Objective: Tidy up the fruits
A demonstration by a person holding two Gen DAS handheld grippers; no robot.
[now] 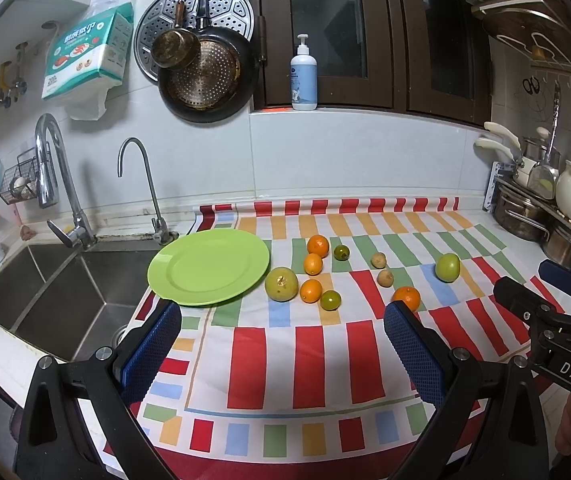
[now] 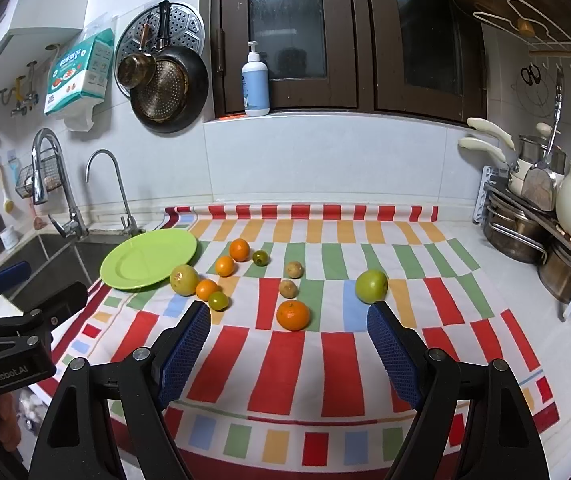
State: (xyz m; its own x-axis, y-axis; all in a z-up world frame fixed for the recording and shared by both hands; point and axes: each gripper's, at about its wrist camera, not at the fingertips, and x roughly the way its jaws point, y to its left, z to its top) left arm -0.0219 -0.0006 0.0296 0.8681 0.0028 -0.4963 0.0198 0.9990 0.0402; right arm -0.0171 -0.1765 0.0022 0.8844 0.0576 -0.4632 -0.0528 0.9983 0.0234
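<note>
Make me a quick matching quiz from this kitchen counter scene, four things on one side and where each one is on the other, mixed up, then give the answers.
Things:
1. green plate
2. green apple
3. pump bottle
4. frying pan

Places:
A. on the window ledge
B. hanging on the wall
C. at the cloth's edge beside the sink
D. alone on the cloth, toward the pot rack side

Pairs: 1-C, 2-D, 3-A, 4-B

10 loose fruits [image 2: 293, 314] on striped cloth right of empty green plate [image 2: 147, 261]: 4 orange, 4 green/yellowish, 2 brown.
</note>
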